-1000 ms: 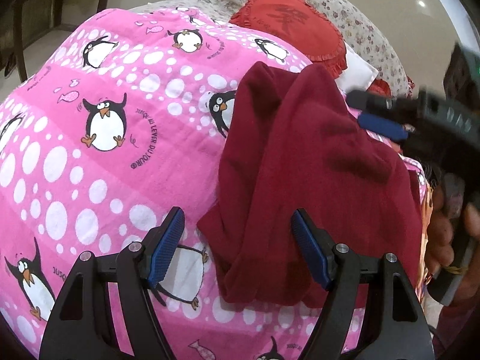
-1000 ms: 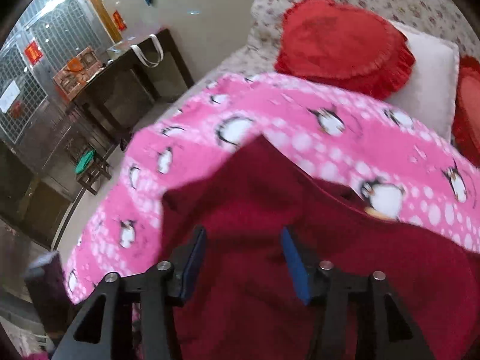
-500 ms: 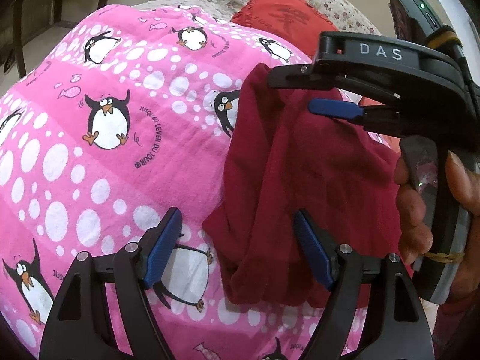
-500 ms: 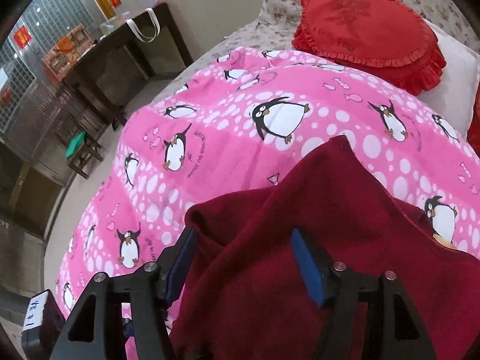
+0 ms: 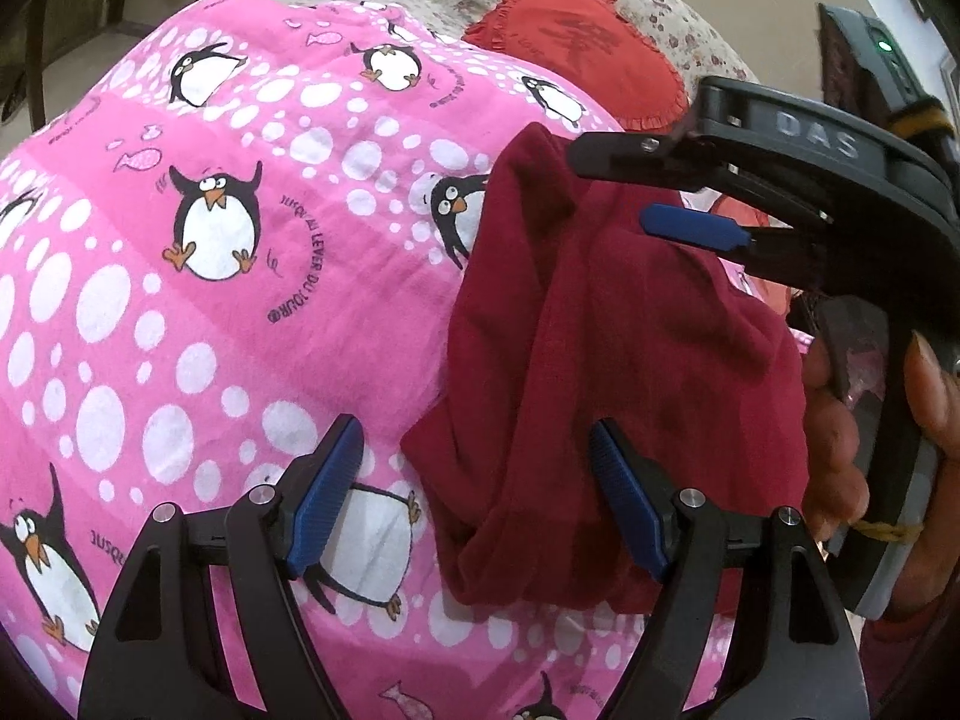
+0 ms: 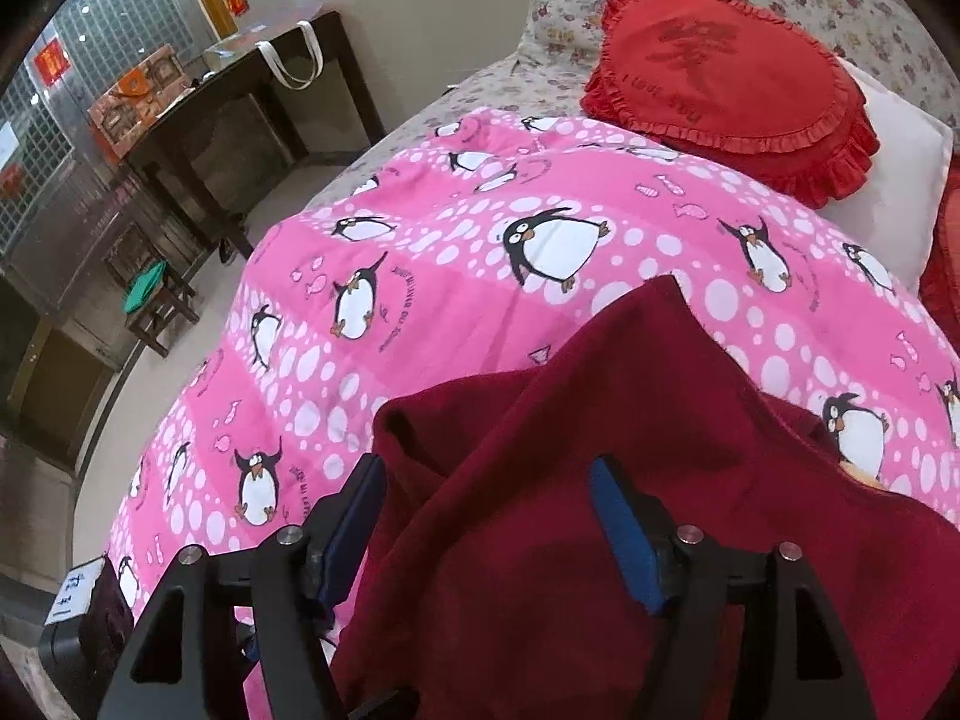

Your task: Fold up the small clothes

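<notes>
Likely trouble: dark red garment (image 5: 606,360), bunched in loose folds on penguin blanket (image 5: 180,312), slipping or folding crooked if only one layer gets pinched. Left gripper (image 5: 474,498) spread wide, low over garment's near hem, right pad against the cloth, nothing clamped. Right gripper (image 6: 486,516) also wide open, fingers straddling a raised fold; probably touching it, hard to confirm. Seen from left wrist, right gripper (image 5: 624,186) reaching over far edge, short of heart cushion (image 6: 732,78).
</notes>
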{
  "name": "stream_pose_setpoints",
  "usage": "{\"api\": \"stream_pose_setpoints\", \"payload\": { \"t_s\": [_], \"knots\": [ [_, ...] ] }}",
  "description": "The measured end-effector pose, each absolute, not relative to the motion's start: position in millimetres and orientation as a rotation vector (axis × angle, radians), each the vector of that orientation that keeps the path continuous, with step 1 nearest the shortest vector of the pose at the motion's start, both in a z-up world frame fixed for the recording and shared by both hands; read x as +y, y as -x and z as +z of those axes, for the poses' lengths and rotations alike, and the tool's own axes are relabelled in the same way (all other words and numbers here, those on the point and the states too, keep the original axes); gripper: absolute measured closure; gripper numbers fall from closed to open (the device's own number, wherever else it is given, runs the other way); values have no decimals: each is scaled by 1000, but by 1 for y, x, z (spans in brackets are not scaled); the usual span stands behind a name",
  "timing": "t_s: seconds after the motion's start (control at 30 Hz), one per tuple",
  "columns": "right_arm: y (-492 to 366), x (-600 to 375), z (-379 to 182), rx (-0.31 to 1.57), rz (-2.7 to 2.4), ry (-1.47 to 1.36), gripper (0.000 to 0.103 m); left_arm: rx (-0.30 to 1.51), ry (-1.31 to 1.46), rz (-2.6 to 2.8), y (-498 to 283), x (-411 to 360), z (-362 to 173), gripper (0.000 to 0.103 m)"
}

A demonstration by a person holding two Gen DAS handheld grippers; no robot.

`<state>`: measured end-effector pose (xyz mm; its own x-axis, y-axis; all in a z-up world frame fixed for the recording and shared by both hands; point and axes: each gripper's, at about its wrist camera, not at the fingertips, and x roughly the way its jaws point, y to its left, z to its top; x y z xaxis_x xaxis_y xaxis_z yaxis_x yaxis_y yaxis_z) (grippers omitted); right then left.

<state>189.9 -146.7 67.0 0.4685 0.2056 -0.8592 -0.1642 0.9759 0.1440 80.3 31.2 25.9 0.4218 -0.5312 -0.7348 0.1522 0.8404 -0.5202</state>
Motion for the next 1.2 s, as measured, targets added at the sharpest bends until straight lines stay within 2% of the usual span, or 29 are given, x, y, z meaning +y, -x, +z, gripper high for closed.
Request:
{"api": "stream_pose_setpoints", "payload": {
  "t_s": [0.13, 0.23, 0.33, 0.37, 0.4, 0.43, 0.5, 0.57, 0.67, 0.87, 0.93, 1.0, 1.07, 1.1, 1.2],
  "knots": [
    [-199, -134, 55, 1096, 209, -18, 32, 1055, 393, -455, -79, 30, 26, 24],
    [-203, -119, 45, 1099, 189, 29, 16, 1059, 390, -472, -79, 30, 25, 24],
    [-205, -109, 35, 1085, 166, 127, 13, 1070, 374, -498, -81, 31, 25, 24],
    [-204, -109, 35, 1067, 172, 149, 16, 1078, 363, -510, -85, 30, 27, 24],
    [-202, -112, 35, 1053, 175, 154, 29, 1083, 354, -519, -88, 30, 28, 24],
    [-198, -119, 38, 1036, 179, 151, 37, 1083, 347, -526, -91, 31, 30, 25],
    [-193, -134, 46, 1025, 226, 86, 63, 1062, 337, -532, -95, 34, 36, 25],
    [-185, -159, 58, 1029, 298, -54, 78, 1044, 337, -543, -99, 35, 41, 24],
    [-173, -173, 72, 998, 343, -132, 83, 1028, 339, -583, -103, 27, 44, 25],
    [-166, -168, 82, 997, 352, -108, 83, 1065, 383, -588, -111, -1, 24, 25],
    [-167, -163, 82, 1014, 338, -81, 83, 1044, 417, -585, -111, 0, 23, 29],
    [-172, -159, 82, 1036, 315, -54, 76, 1040, 420, -586, -111, 1, 23, 36],
    [-175, -154, 84, 1038, 269, -28, 41, 1039, 422, -583, -112, 3, 21, 40],
    [-177, -151, 85, 1028, 244, -9, 34, 1039, 424, -583, -111, 4, 20, 42],
    [-186, -142, 83, 1041, 202, 22, 33, 1030, 422, -584, -108, 4, 21, 43]
  ]
}}
